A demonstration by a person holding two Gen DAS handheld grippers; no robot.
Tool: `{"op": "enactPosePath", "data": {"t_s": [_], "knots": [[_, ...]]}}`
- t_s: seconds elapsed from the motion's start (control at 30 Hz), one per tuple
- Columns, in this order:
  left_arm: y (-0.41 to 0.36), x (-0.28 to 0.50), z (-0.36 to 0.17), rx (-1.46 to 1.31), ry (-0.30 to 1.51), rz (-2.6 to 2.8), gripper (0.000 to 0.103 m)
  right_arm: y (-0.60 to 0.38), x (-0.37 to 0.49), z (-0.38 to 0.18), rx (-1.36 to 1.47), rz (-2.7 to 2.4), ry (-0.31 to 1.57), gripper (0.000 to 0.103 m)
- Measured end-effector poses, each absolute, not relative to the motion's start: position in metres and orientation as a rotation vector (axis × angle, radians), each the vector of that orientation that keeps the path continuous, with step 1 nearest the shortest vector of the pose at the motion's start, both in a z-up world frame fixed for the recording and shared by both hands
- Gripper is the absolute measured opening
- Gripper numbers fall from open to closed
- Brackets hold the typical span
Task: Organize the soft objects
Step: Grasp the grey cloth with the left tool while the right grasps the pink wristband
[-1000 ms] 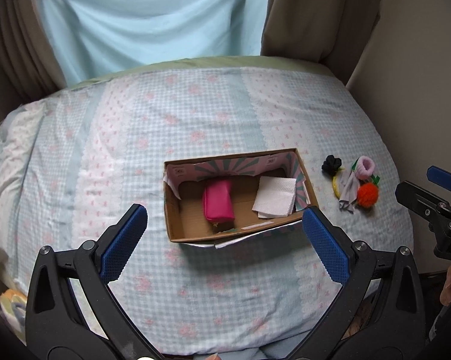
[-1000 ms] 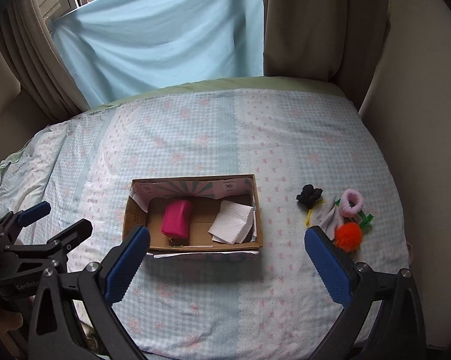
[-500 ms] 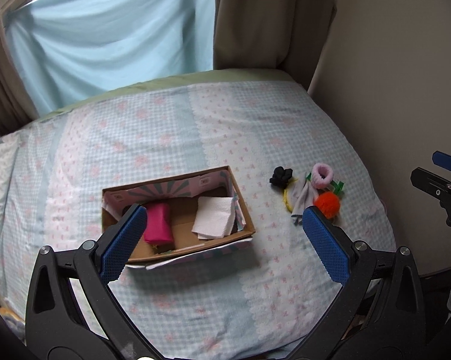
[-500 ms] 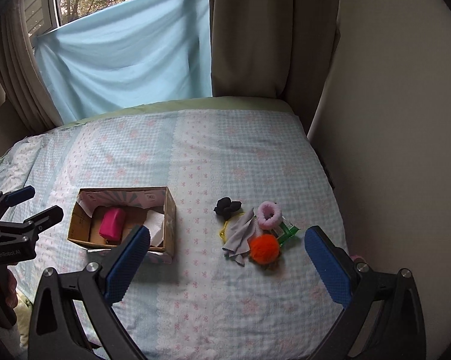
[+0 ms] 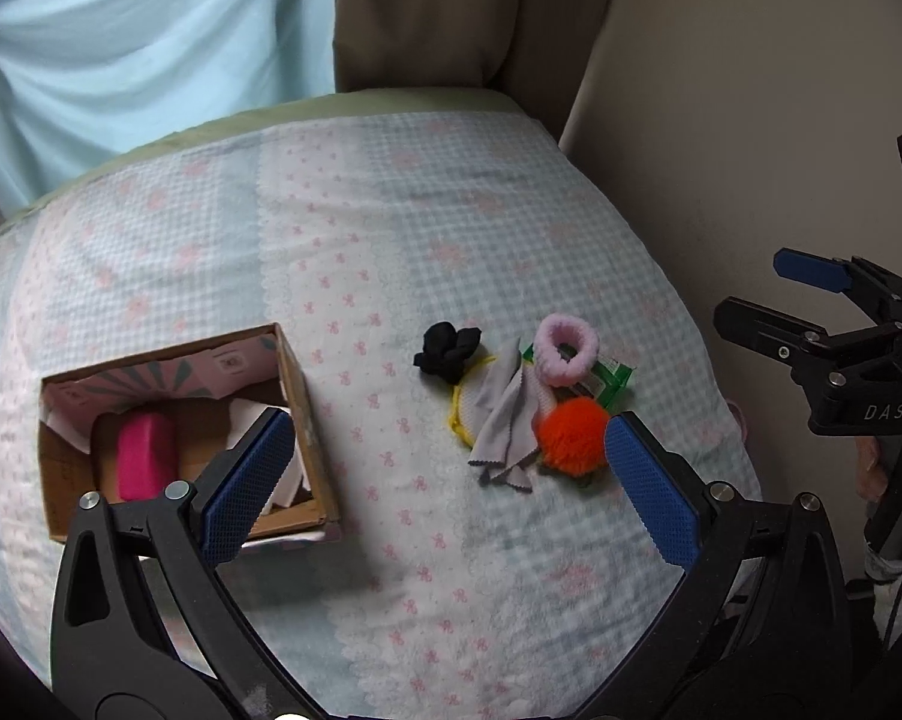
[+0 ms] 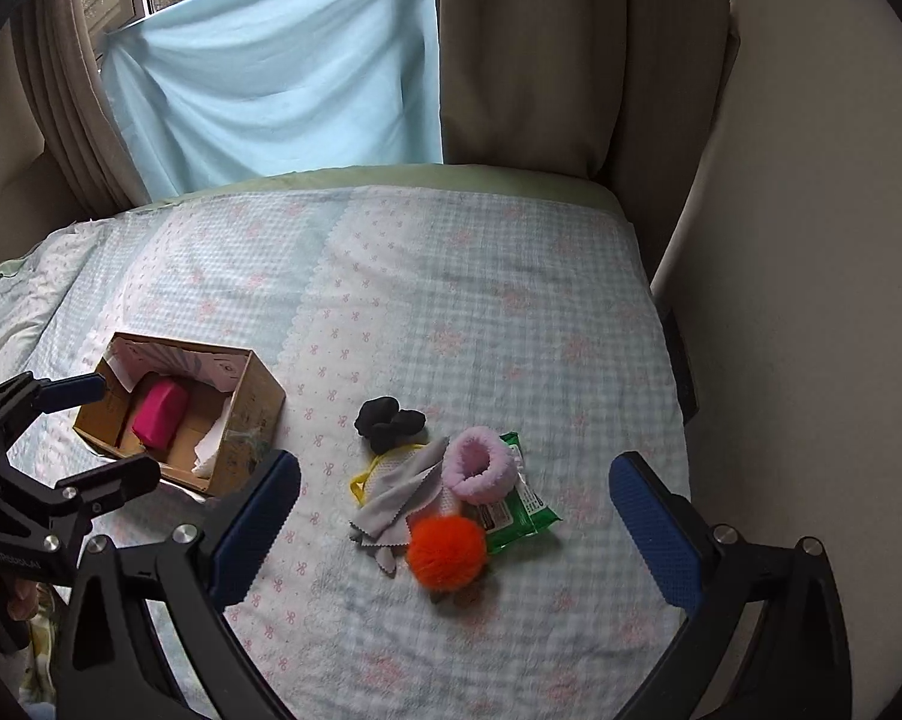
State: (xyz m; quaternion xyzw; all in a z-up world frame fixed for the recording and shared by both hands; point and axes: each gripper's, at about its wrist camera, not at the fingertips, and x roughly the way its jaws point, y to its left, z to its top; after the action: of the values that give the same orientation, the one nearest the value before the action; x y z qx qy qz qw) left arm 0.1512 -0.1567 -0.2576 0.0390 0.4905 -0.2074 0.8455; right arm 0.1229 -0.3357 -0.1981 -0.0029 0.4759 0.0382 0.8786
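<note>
cardboard box sits on the checked bedspread, left side of the bed, its long axis running roughly across the bed, open top up. inside: one pink pouch, long axis pointing toward the far wall of the box, and one white folded cloth beside it (mostly hidden by a blue pad in the left view).

to the right of the box, apart from it, one small heap: one black scrunchie at the far end, one pink scrunchie lying on one green packet, one grey cloth with its long axis slanting from the scrunchies toward the near edge, over a yellow-edged item, and one orange pompom nearest, touching the cloth and packet.

left claw: jaws wide apart, holding nothing, hovering above the bedspread between box and heap.

right claw: jaws wide apart, empty, framing the heap from above, touching nothing.
</note>
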Motion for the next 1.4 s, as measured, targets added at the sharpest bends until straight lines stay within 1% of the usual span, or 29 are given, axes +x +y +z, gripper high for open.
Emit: {"op": "enactPosePath", "data": {"t_s": [0.17, 0.37, 0.47, 0.57, 0.63, 0.7, 0.77, 0.87, 0.9, 0.97, 1.0, 1.07, 1.1, 1.17, 1.2, 1.27, 1.3, 1.33, 1.37, 1.4], "knots": [[-0.192, 0.169, -0.322, 0.105, 1.117, -0.501, 0.103, -0.358, 0.145, -0.253, -0.022, 0.116, 1.039, 0.103], [-0.219, 0.2, -0.401, 0.063, 1.212, -0.516, 0.103, -0.381, 0.168, -0.319, -0.015, 0.127, 1.081, 0.103], [-0.228, 0.214, -0.432, 0.043, 1.252, -0.515, 0.101, -0.385, 0.178, -0.347, -0.006, 0.131, 1.1, 0.102], [-0.237, 0.222, -0.456, 0.04, 1.269, -0.522, 0.096, -0.384, 0.186, -0.368, -0.008, 0.139, 1.118, 0.102], [-0.244, 0.224, -0.468, 0.057, 1.273, -0.531, 0.084, -0.382, 0.191, -0.379, -0.007, 0.15, 1.126, 0.102], [-0.252, 0.223, -0.477, 0.087, 1.268, -0.54, 0.079, -0.381, 0.196, -0.389, -0.007, 0.166, 1.133, 0.097], [-0.258, 0.219, -0.482, 0.127, 1.246, -0.544, 0.079, -0.379, 0.2, -0.397, -0.018, 0.185, 1.145, 0.092], [-0.265, 0.21, -0.483, 0.193, 1.197, -0.544, 0.079, -0.375, 0.202, -0.406, -0.029, 0.218, 1.154, 0.09], [-0.267, 0.207, -0.484, 0.221, 1.183, -0.541, 0.077, -0.374, 0.202, -0.408, -0.026, 0.229, 1.152, 0.09], [-0.271, 0.201, -0.484, 0.274, 1.153, -0.535, 0.072, -0.372, 0.203, -0.411, -0.026, 0.245, 1.148, 0.086], [-0.272, 0.198, -0.483, 0.303, 1.142, -0.534, 0.067, -0.371, 0.204, -0.412, -0.022, 0.255, 1.149, 0.085], [-0.275, 0.194, -0.483, 0.356, 1.12, -0.534, 0.064, -0.37, 0.205, -0.415, -0.01, 0.273, 1.153, 0.082], [-0.276, 0.193, -0.482, 0.366, 1.111, -0.542, 0.06, -0.37, 0.205, -0.417, -0.005, 0.28, 1.156, 0.081], [-0.278, 0.194, -0.482, 0.376, 1.113, -0.553, 0.057, -0.369, 0.205, -0.418, 0.007, 0.296, 1.156, 0.074], [-0.277, 0.194, -0.482, 0.374, 1.117, -0.557, 0.054, -0.369, 0.206, -0.419, 0.017, 0.306, 1.158, 0.073], [-0.276, 0.196, -0.482, 0.359, 1.128, -0.569, 0.047, -0.369, 0.205, -0.421, 0.043, 0.324, 1.164, 0.064], [-0.276, 0.196, -0.481, 0.354, 1.133, -0.573, 0.04, -0.369, 0.206, -0.422, 0.055, 0.336, 1.168, 0.061], [-0.275, 0.197, -0.481, 0.35, 1.136, -0.577, 0.03, -0.369, 0.206, -0.424, 0.069, 0.35, 1.176, 0.056], [-0.275, 0.197, -0.48, 0.348, 1.14, -0.58, 0.027, -0.368, 0.206, -0.425, 0.082, 0.363, 1.182, 0.051], [-0.275, 0.196, -0.479, 0.345, 1.144, -0.583, 0.02, -0.367, 0.207, -0.426, 0.087, 0.373, 1.186, 0.049]]}}
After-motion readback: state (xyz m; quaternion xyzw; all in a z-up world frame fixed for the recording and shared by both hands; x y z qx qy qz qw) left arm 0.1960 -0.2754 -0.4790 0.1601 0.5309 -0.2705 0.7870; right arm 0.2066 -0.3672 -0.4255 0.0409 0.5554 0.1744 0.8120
